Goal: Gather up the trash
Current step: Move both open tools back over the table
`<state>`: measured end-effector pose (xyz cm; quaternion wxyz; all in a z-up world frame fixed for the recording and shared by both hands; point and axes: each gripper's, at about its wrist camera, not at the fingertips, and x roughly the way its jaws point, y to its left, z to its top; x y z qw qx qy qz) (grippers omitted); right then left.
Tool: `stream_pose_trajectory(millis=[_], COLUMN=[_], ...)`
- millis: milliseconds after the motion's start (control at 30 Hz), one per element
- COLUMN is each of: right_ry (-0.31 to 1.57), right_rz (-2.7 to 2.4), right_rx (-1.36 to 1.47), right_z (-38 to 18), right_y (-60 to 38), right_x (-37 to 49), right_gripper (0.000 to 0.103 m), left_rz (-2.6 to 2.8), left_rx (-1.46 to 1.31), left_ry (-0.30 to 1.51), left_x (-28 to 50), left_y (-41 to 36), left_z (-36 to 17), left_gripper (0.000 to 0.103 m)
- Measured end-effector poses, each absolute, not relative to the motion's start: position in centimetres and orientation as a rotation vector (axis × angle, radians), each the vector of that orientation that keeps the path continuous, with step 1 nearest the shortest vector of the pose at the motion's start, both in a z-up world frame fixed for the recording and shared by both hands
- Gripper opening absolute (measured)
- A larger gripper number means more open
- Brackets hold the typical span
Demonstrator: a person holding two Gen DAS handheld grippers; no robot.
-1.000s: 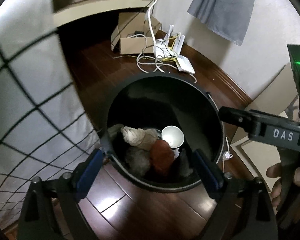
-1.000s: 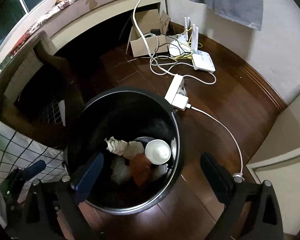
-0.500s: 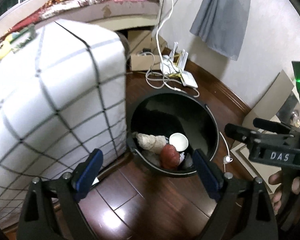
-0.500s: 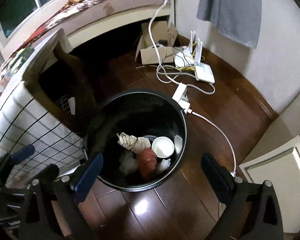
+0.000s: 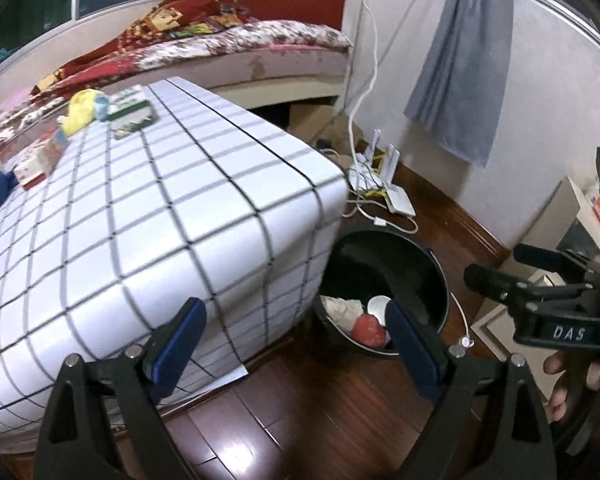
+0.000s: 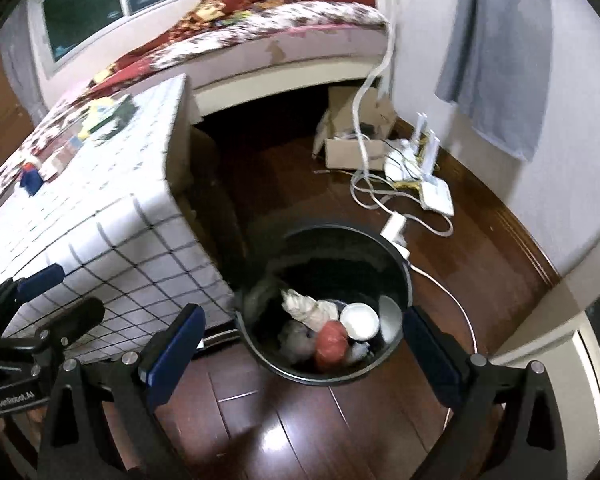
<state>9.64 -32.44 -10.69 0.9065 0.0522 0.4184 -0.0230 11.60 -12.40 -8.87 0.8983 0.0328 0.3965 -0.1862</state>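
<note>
Both hand-held grippers stand wide and hold nothing: the left hand-held gripper (image 5: 292,342) and the right hand-held gripper (image 6: 300,348) hang above the floor (image 6: 260,420). Just beyond them sits the black bin (image 6: 400,264), already holding crumpled paper (image 6: 312,308), a red lump (image 6: 331,338) and a white cup (image 6: 359,321). Beside it, the checked counter (image 5: 160,220) carries a yellow scrap (image 5: 82,110), a green-and-white packet (image 5: 134,114) and small boxes (image 5: 36,162), so more collecting looks left.
</note>
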Motion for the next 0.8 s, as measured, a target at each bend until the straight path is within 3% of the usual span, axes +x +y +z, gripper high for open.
stream_pose_trajectory(millis=[800], right_ry=[0.693], right_rz=[0.27], right_rx=[-0.001], right_z=[-2.6], right_y=[-18.1], right_x=[14.6], right_gripper=[0.101], left_rz=[-0.018], left_rx=[-0.007], left_ry=[0.708], left_x=[12.4], left_y=[4.8], left_z=[-3.7], left_gripper=[0.095])
